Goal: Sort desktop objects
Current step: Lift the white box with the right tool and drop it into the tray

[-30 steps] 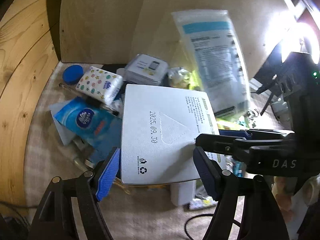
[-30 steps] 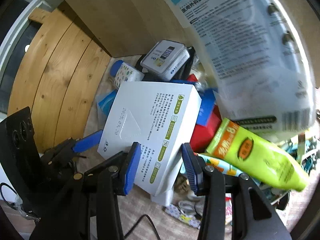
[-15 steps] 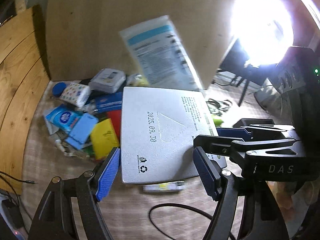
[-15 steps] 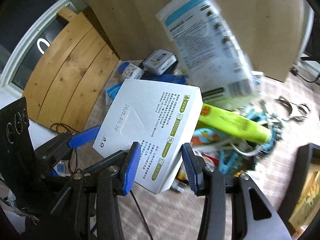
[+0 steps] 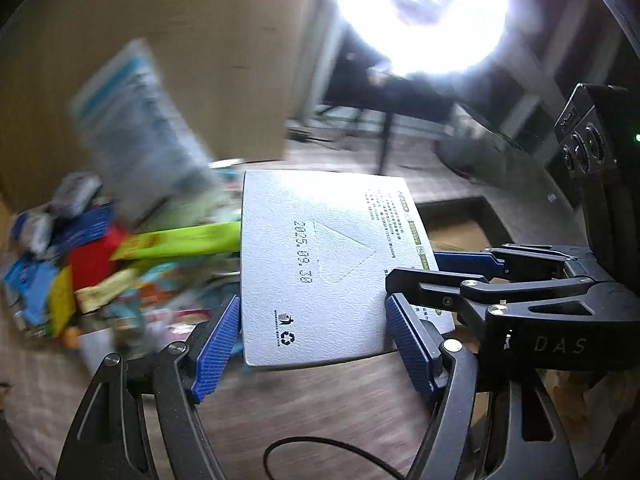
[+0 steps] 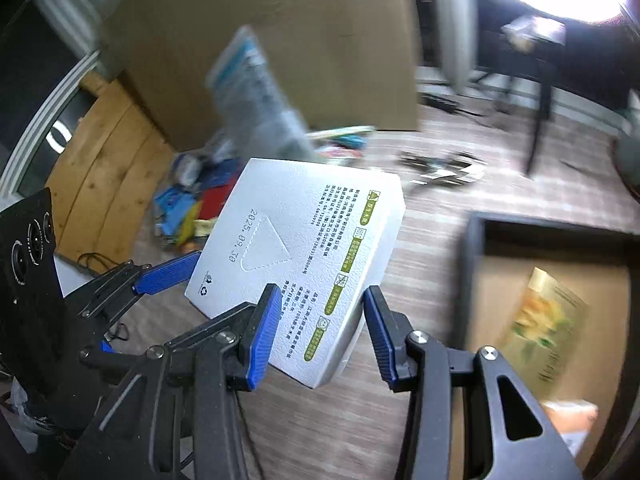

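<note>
A white flat box (image 5: 320, 264) with a printed date hangs in the air over the wooden desk, held from both sides. My left gripper (image 5: 314, 344) is shut on its near edge, a blue pad pressing each side. My right gripper (image 6: 320, 332) is shut on the box (image 6: 304, 248) at its near right corner. The right gripper's fingers (image 5: 468, 258) show at the box's right edge in the left wrist view. One finger (image 6: 168, 272) of the left gripper shows at the box's left edge in the right wrist view.
A blurred pile of packets (image 5: 100, 264) with a green tube (image 5: 180, 240) lies to the left, below a cardboard wall (image 6: 320, 40). A mask pack (image 6: 256, 92) stands against it. A dark-rimmed bin (image 6: 476, 240) at right holds a yellow-green packet (image 6: 548, 320). A cable (image 5: 320, 452) lies near.
Both grippers have carried the white box to the right and a little up, away from the pile. The pile has slid left in view and the dark-rimmed bin has come into sight.
</note>
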{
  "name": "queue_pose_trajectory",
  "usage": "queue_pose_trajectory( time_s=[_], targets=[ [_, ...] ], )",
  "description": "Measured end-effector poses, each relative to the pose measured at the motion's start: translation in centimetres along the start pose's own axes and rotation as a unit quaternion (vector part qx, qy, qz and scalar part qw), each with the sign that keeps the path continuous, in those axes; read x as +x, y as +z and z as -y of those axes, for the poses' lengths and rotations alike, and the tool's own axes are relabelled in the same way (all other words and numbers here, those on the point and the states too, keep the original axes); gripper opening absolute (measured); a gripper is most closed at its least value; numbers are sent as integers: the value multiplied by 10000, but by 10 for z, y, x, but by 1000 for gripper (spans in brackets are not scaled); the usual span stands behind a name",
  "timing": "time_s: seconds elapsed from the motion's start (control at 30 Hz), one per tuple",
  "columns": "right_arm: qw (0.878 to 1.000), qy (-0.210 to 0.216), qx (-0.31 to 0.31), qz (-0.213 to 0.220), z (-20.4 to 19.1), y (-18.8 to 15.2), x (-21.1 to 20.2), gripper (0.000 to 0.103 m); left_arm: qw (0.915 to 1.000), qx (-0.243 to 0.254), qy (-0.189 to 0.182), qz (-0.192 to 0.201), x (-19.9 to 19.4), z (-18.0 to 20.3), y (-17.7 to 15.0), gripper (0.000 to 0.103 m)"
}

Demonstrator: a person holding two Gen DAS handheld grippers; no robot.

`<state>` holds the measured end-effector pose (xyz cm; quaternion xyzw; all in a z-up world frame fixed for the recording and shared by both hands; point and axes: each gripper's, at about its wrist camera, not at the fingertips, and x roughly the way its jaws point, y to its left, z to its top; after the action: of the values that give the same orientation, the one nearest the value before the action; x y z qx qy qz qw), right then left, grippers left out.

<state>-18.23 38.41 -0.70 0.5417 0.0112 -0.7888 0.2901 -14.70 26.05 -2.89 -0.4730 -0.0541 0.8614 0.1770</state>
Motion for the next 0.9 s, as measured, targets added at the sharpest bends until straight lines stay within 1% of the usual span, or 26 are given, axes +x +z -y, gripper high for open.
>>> queue_pose_trajectory(
  time_s=[0.13,0.2,0.33,0.37,0.43,0.53,0.63,0.67,0.7,0.77,0.8,0.9],
  targets=[
    [9992,-226,328,60,52,-10,-24,43,9993,202,-299,-117,25,47,6,71],
    [9979,-379,515,98,80,-17,-35,43,9986,310,-400,-171,38,70,9,71],
    [9952,-542,808,115,127,-29,-52,43,9964,518,-591,-316,63,112,12,71],
    [9946,-572,852,120,135,-31,-55,43,9958,594,-603,-351,71,123,13,71],
    [9929,-681,967,147,155,-37,-61,43,9951,690,-594,-378,79,135,14,71],
    [9910,-772,1080,162,176,-42,-64,43,9948,766,-548,-380,90,152,15,71],
    [9907,-813,1087,120,187,-44,-66,43,9947,791,-454,-473,96,157,13,71],
    [9902,-903,1059,67,190,-46,-66,43,9949,803,-398,-469,94,157,11,71],
    [9877,-1217,982,36,191,-48,-66,44,9949,835,-328,-456,91,155,9,71],
    [9847,-1539,819,75,188,-49,-69,45,9953,829,-182,-460,85,146,6,71],
    [9846,-1574,755,116,185,-51,-71,46,9958,771,-109,-473,79,137,4,70],
    [9889,-1329,654,147,175,-49,-74,46,9972,558,76,-489,66,111,1,70]
  ],
)
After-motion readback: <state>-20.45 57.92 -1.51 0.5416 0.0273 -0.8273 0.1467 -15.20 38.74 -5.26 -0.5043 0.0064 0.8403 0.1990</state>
